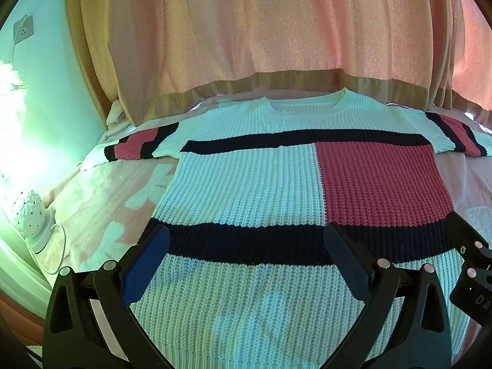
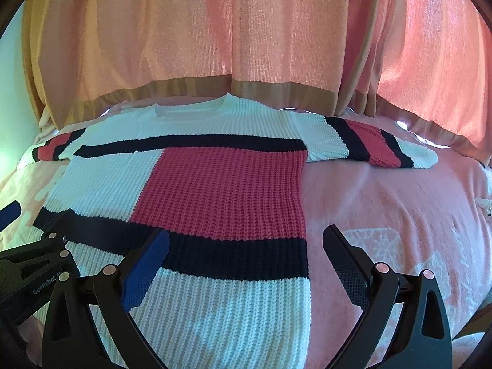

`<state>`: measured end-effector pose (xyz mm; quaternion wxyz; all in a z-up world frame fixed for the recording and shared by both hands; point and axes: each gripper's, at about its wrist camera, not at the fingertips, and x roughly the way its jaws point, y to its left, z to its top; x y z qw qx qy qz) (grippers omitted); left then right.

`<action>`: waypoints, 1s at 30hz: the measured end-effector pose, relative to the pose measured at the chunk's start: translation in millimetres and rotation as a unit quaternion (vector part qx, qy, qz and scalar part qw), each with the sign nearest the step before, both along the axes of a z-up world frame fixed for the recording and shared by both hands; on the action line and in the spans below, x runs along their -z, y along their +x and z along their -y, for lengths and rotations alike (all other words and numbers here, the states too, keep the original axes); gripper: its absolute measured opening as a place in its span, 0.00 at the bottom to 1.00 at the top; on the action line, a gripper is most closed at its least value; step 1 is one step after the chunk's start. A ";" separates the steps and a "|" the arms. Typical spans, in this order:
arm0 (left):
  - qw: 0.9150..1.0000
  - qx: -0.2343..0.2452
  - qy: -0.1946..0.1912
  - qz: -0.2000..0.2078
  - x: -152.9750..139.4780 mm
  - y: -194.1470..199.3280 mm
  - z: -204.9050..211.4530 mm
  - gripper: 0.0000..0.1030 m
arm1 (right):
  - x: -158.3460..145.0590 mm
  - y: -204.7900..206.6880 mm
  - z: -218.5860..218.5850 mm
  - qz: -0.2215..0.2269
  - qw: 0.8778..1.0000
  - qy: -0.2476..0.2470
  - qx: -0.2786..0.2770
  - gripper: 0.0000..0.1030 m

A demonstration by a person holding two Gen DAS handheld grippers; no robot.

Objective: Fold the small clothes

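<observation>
A short-sleeved knit sweater (image 1: pixel 246 184) (image 2: pixel 190 184), white with navy bands and a red block, lies flat and face up on the bed, neck toward the curtain, both sleeves spread out. My left gripper (image 1: pixel 246 243) hovers open over the lower left part of the hem, nothing between its fingers. My right gripper (image 2: pixel 246 246) hovers open above the sweater's lower right edge, one finger over the knit, the other over the bedspread. Each gripper shows at the edge of the other's view: the right gripper's body (image 1: pixel 473 264), the left gripper's body (image 2: pixel 33 264).
The pink patterned bedspread (image 2: pixel 384 203) extends to the right of the sweater. An orange-pink curtain (image 1: pixel 246 30) hangs behind the bed. At the left stand a white dotted lamp (image 1: pixel 29 215) with a cord and a wall socket (image 1: pixel 23 29).
</observation>
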<state>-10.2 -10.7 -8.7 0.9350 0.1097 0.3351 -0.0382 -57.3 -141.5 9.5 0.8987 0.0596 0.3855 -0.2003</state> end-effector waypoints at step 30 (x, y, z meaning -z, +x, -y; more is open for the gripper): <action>1.000 0.000 0.005 -0.001 2.7 0.6 -0.9 0.95 | -0.9 2.1 -1.6 0.000 1.000 -0.001 -0.001 0.95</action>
